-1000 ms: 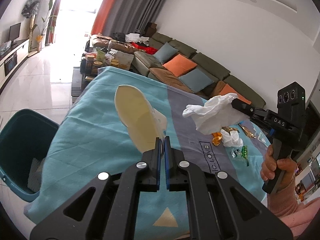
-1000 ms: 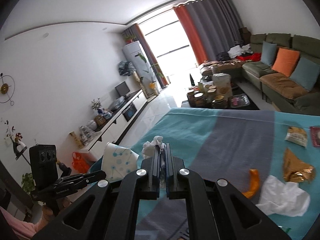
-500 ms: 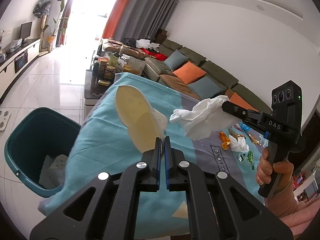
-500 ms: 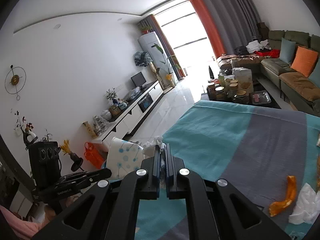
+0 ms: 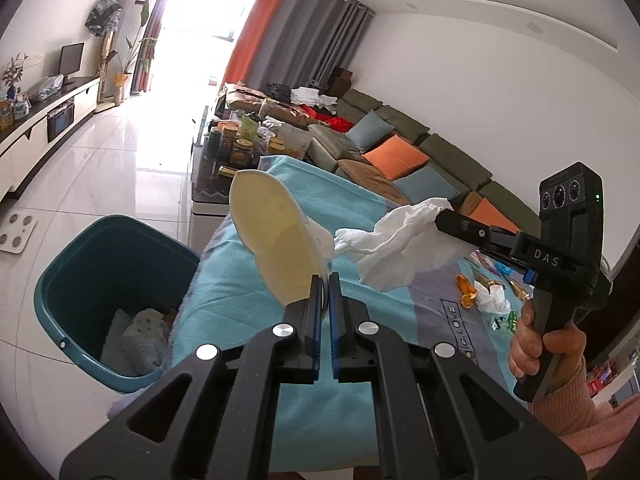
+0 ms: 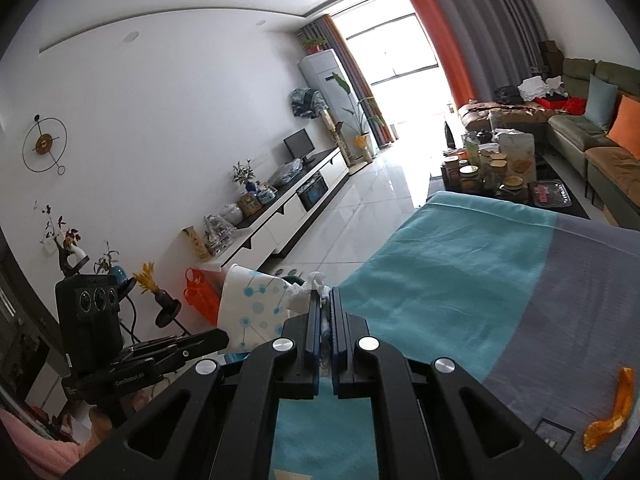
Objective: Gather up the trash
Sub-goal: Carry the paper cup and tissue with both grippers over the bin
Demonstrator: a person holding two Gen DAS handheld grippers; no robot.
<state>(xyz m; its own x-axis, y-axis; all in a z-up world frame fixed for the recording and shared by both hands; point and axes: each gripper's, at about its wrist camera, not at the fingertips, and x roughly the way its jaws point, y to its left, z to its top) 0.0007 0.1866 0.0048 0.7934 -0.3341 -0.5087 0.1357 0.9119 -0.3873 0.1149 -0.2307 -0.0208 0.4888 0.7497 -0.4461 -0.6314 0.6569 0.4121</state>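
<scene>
The left gripper [image 5: 325,280] is closed on the rim of a white paper cup [image 5: 272,240] with a pale yellow inside and a print of blue dots outside. The cup is tilted, its mouth turned toward the camera, and it hangs in the air above the left edge of the table, which is covered with a teal and grey cloth [image 5: 356,216]. In the right wrist view the same cup [image 6: 252,308] is seen from the outside, beside the tips of the right gripper.

The right gripper [image 5: 442,216] is closed on a crumpled white paper tissue [image 5: 396,244]. A hand [image 5: 540,344] in a pink sleeve holds its black handle. The tissue hangs free in the air just beside the cup, over the cloth. In the right wrist view only a small tuft of the tissue [image 6: 316,282] shows above the closed jaws.

On the floor, next to the left edge of the table, stands a dark teal plastic bin [image 5: 80,264]. Some pale crumpled things lie at its bottom; I cannot tell what they are.

More trash lies on the grey part of the cloth, toward the right edge: a curved orange peel [image 6: 618,412], another crumpled white tissue [image 5: 494,300], and some small shiny wrappers [image 5: 504,320] near it.
</scene>
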